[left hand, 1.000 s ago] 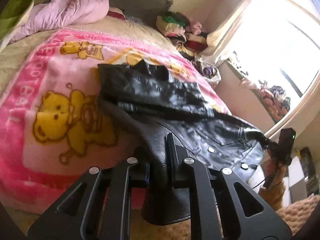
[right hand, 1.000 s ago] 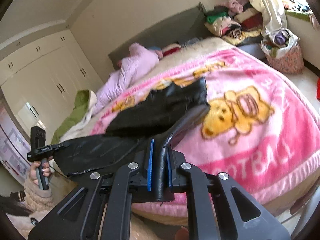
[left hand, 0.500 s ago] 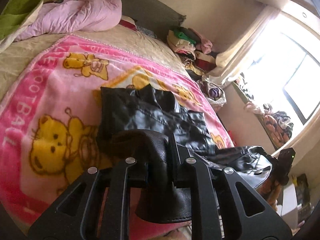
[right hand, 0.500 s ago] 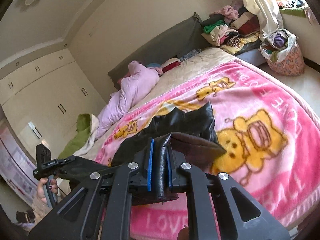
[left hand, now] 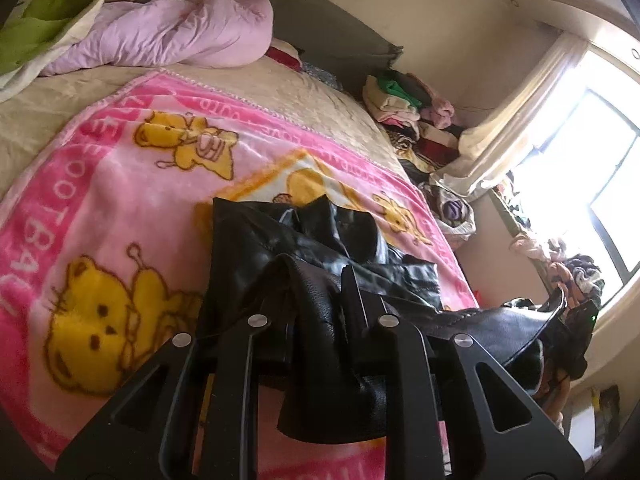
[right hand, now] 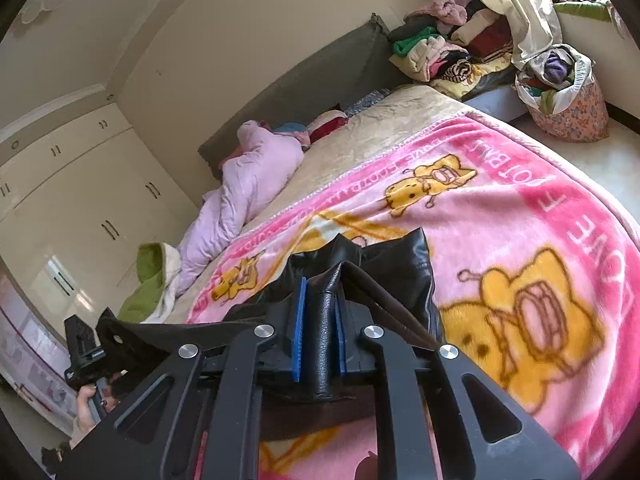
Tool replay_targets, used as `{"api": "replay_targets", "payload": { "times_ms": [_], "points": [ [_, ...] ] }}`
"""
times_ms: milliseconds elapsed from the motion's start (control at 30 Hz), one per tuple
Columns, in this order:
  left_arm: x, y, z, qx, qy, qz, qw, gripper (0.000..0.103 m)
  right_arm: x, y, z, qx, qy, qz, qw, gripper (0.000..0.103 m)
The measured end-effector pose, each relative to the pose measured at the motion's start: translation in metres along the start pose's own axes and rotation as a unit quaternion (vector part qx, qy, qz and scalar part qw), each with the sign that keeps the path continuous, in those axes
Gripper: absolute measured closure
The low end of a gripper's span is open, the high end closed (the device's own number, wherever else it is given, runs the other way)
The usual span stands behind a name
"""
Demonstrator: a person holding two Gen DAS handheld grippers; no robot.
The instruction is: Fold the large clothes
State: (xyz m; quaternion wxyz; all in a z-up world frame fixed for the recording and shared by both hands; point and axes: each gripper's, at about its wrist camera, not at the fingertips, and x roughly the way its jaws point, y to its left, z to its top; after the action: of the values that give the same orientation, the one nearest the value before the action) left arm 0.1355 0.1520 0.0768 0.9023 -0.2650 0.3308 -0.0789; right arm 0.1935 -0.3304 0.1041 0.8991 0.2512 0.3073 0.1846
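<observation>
A black leather jacket (left hand: 280, 240) lies on the pink bear-print blanket (left hand: 120, 184) on the bed, its upper part folded flat. My left gripper (left hand: 316, 292) is shut on one corner of the jacket's lower edge, held above the blanket. My right gripper (right hand: 320, 304) is shut on the other corner of the jacket (right hand: 396, 264). The hem hangs stretched between the two grippers. The right gripper shows far right in the left wrist view (left hand: 576, 312), and the left gripper shows at lower left in the right wrist view (right hand: 84, 352).
A lilac quilt (left hand: 168, 36) and a green cloth (left hand: 44, 20) lie at the head of the bed. A pile of folded clothes (right hand: 448, 52) and a full bag (right hand: 560, 96) stand beside the bed near the window (left hand: 580, 160). Wardrobes (right hand: 72, 208) line the far wall.
Both grippers have lifted the jacket's lower edge and carried it forward over the bed toward the folded upper part. The hem now hangs higher above the blanket.
</observation>
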Motion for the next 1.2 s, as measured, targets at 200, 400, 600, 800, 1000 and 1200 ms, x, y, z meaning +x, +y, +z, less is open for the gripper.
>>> {"api": "replay_targets", "payload": {
  "times_ms": [200, 400, 600, 800, 1000, 1200],
  "points": [
    [0.020, 0.007, 0.009, -0.018, 0.000, 0.013, 0.9998, 0.089, 0.034, -0.009, 0.013, 0.005, 0.016, -0.022, 1.000, 0.091],
    [0.042, 0.013, 0.016, -0.027, 0.006, 0.034, 0.9990, 0.087, 0.063, -0.021, 0.021, 0.014, 0.037, -0.062, 0.997, 0.091],
    [0.067, 0.021, 0.020, -0.035, 0.012, 0.059, 0.9976, 0.085, 0.087, -0.037, 0.024, 0.026, 0.060, -0.097, 0.993, 0.091],
    [0.078, 0.023, 0.019, -0.034, 0.011, 0.076, 0.9965, 0.085, 0.102, -0.041, 0.023, 0.017, 0.070, -0.114, 0.991, 0.090],
    [0.078, 0.020, 0.018, -0.026, 0.001, 0.078, 0.9966, 0.085, 0.106, -0.040, 0.022, 0.001, 0.072, -0.115, 0.991, 0.087],
    [0.074, 0.019, 0.020, -0.032, -0.004, 0.067, 0.9972, 0.081, 0.103, -0.041, 0.021, -0.002, 0.068, -0.106, 0.992, 0.080]
  ]
}}
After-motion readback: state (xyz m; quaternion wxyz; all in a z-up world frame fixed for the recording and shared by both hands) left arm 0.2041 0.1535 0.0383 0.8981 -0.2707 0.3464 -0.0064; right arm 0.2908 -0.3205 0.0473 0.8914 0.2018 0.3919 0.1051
